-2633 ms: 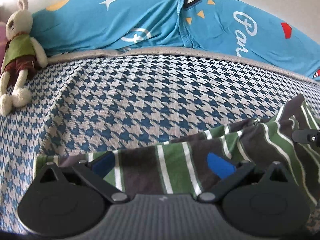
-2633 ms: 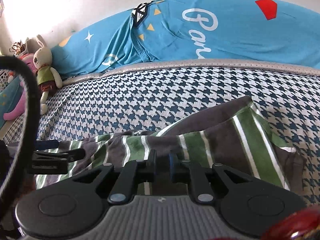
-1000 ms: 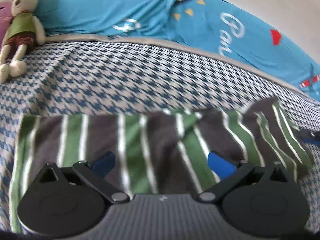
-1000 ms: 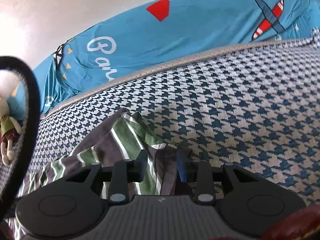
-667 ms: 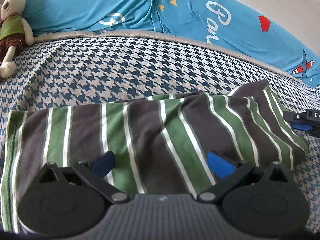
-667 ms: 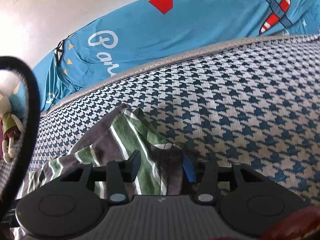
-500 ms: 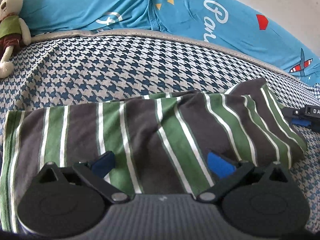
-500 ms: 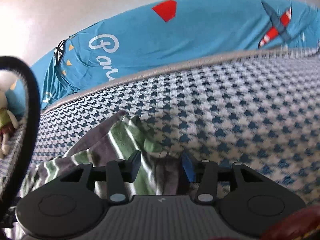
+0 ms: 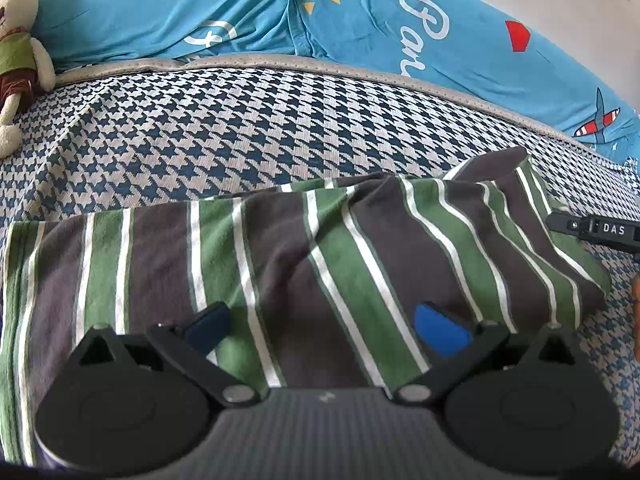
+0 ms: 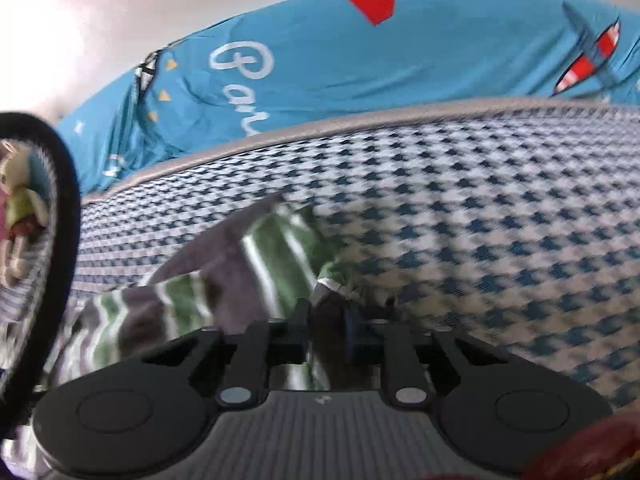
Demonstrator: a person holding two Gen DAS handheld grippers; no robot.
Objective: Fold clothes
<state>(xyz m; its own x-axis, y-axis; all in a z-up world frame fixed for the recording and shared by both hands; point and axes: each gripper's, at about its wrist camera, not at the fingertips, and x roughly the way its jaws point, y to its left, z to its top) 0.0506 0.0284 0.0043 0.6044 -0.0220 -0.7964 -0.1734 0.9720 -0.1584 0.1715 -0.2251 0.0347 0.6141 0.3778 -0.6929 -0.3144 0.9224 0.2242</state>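
Shirt (image 9: 320, 264) (striped, green/grey) lies long axis L-R on houndstooth bed cover (image 9: 240, 128), R gripper (image 10: 328, 328) nearer its R end w/ jaws closing on that corner, L gripper (image 9: 320, 328) wide open, empty over shirt's mid.

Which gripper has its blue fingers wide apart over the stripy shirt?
The left gripper: its fingers stand wide open above the striped shirt. The right gripper is closing, its fingers nearly together with the shirt's edge between them.
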